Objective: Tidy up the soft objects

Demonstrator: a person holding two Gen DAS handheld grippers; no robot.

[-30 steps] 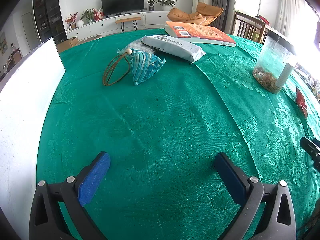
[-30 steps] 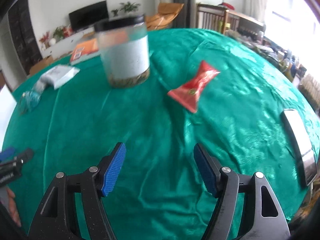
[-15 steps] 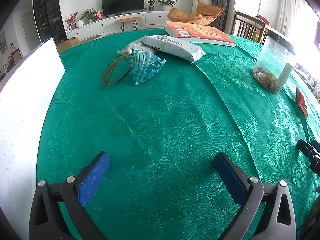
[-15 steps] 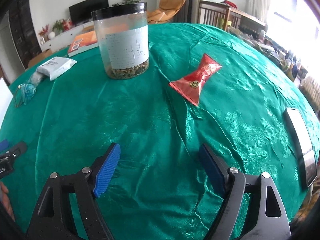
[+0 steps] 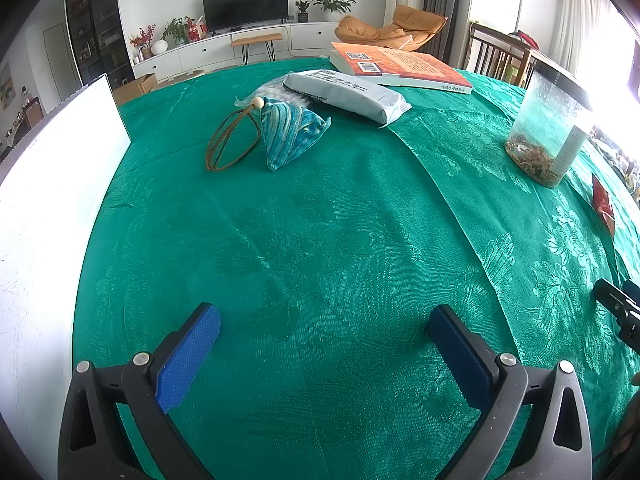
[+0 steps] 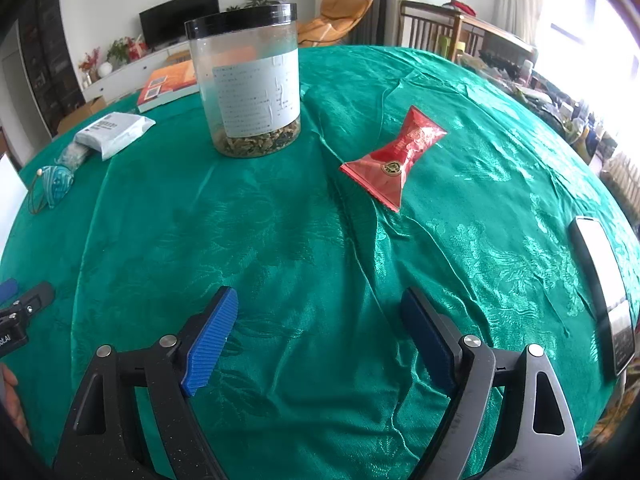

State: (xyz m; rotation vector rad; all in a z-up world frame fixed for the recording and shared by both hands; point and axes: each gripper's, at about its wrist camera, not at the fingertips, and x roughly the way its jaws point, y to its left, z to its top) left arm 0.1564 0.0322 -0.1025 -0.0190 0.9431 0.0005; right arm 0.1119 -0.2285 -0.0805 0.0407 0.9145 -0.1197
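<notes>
A: Right gripper (image 6: 316, 320) has its jaws opening, only green cloth between them; left gripper (image 5: 324, 330) stands spread wide, gripping nothing.

B: Where are the soft things?

A: Take the clear jar (image 6: 246, 84) as landmark. The red pouch (image 6: 394, 160) lies just right of it, flat on the desk (image 6: 280, 240). The blue striped pouch (image 5: 292, 134) with its brown cord loop (image 5: 228, 144) sits well left of the jar.

B: And beyond?

A: 1 white packet (image 5: 346, 94) lies between that pouch and the jar, an orange book (image 5: 400, 65) behind it. A phone (image 6: 604, 288) lies far right.
</notes>
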